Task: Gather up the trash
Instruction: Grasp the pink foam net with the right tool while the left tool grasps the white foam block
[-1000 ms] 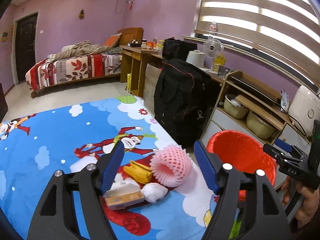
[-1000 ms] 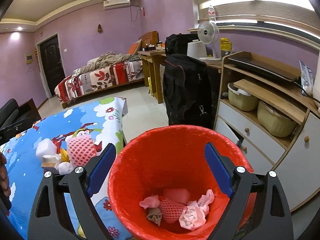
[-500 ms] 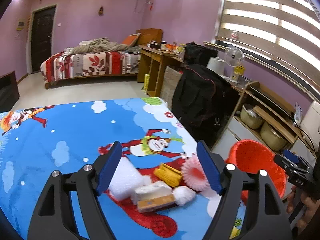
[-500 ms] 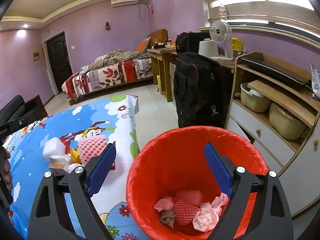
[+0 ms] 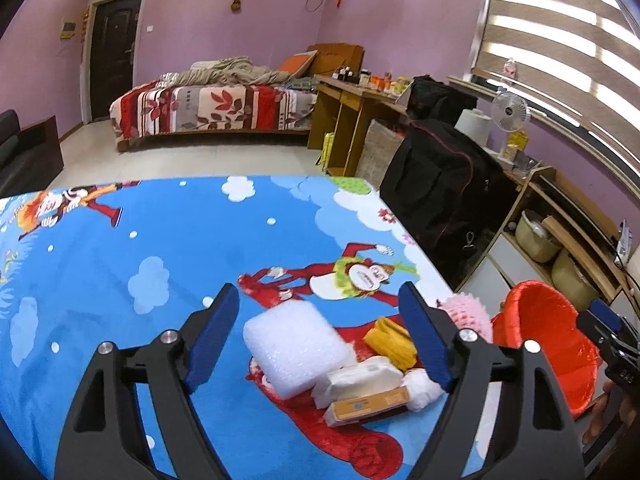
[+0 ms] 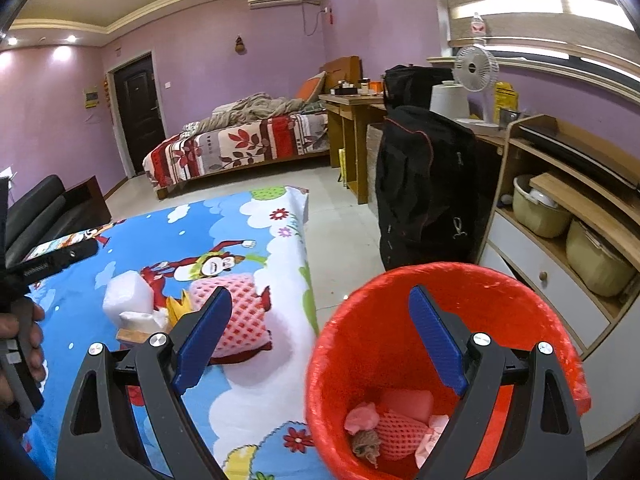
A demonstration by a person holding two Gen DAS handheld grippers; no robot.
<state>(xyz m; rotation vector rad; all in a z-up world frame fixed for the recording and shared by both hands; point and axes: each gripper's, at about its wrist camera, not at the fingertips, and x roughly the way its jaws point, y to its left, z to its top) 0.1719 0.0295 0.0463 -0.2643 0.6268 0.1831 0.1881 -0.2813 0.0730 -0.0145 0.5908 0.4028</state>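
Both claws, left claw [image 5: 320, 336] and right claw [image 6: 320, 338], gape over crumpled trash [image 5: 360, 364].

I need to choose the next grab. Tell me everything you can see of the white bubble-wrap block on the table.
The bubble-wrap block is a chunky white, translucent pad with a bumpy film surface and rounded corners. It lies flat on the cartoon tablecloth, at the left end of the trash pile. Its right lower edge touches the tissue pack. The open left gripper frames it without touching. The right wrist view shows it intact too.
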